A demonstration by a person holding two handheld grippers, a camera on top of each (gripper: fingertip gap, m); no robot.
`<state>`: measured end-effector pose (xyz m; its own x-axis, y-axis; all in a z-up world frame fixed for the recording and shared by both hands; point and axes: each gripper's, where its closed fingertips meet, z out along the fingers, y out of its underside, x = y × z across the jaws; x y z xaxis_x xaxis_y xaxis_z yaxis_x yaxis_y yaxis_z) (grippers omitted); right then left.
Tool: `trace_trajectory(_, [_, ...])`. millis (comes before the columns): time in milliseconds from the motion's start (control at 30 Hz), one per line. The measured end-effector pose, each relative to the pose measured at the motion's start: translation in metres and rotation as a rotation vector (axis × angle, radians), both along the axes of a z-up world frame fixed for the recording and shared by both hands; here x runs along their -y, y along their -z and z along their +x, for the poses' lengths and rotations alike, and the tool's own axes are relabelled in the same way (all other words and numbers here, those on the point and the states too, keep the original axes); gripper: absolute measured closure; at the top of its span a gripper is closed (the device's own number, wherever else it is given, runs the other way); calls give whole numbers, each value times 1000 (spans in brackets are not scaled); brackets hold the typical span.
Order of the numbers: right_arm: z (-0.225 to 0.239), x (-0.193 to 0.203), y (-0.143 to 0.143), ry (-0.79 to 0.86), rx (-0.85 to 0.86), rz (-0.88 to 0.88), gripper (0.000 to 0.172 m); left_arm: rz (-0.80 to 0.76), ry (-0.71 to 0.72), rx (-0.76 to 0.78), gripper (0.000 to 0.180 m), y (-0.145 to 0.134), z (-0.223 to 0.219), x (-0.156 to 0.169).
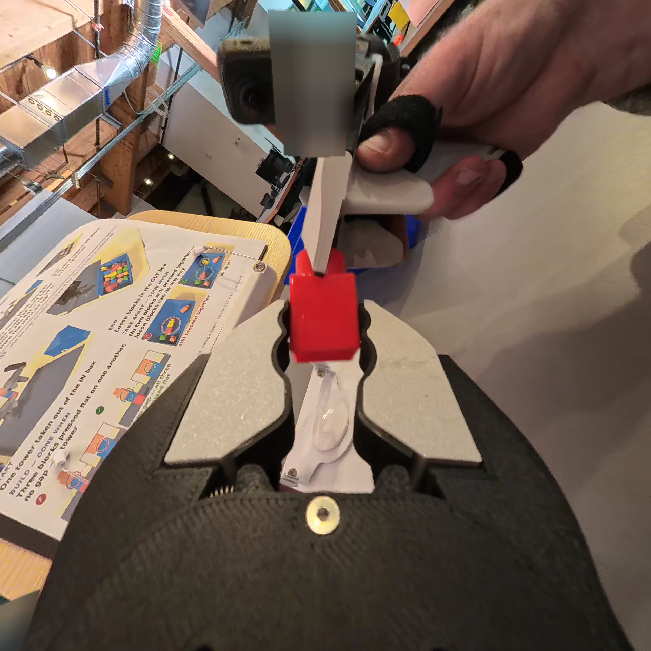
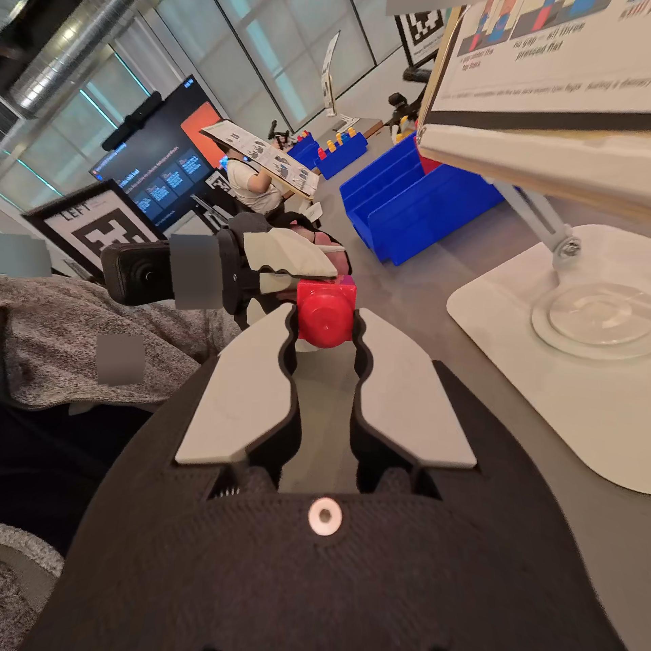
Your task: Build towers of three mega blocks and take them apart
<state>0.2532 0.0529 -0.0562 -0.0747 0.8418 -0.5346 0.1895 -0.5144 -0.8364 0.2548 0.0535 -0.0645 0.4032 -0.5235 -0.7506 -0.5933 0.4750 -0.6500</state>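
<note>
Both claws are clamped on the same red block (image 1: 322, 317), held up in the air between them. The left gripper (image 1: 324, 327) has the block's flat sides pinched between its two black wavy pads, one pressing on either side, with the studs pointing away from it. From that end the right gripper (image 1: 326, 262) comes in edge-on, its pale fingers meeting the block at the studs, and a bare hand (image 1: 493, 116) with black finger straps squeezes its handle just behind. Seen along the right gripper's own fingers, the block's round stud (image 2: 322, 322) faces straight back at it and sits snug between the two pads, which touch it on both sides. Beyond the claws and off to their right stand blue bins (image 2: 415, 208), and beside them an instruction sheet (image 1: 105, 317) rests on a tilted wooden board with a white stand base (image 2: 528, 370)
</note>
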Motion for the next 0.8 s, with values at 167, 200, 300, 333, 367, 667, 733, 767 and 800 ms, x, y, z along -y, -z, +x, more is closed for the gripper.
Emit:
trace_trajectory(167, [49, -40, -24, 166, 107, 162, 142, -104, -34, 25, 148, 6, -10, -12])
trace_trajectory(200, [66, -57, -28, 236, 156, 212, 142, -108, -37, 25, 154, 8, -12, -13])
trace_trajectory(300, [126, -119, -36, 476, 343, 326, 142, -131, -11, -1, 180, 14, -9, -10])
trace_trajectory(333, [146, -140, -38, 550, 399, 336, 142, -138, -8, 2, 180, 16, -8, -11])
trace_trajectory(367, [165, -161, -36, 614, 472, 338, 142, -159, -3, -4, 180, 19, -6, -11])
trace_trajectory(667, [272, -298, 41, 879, 1119, 253, 141, -292, -86, 4, 180, 37, -18, -31])
trace_trajectory(733, [277, -312, 64, 873, 1190, 199, 141, -299, -78, -6, 180, 40, -16, -30])
trace_trajectory(767, [279, -320, 74, 878, 1223, 191, 141, -308, -77, -15, 180, 42, -16, -29])
trace_trajectory(800, [282, -325, 83, 880, 1255, 176, 141, -314, -76, -19, 180, 44, -16, -29])
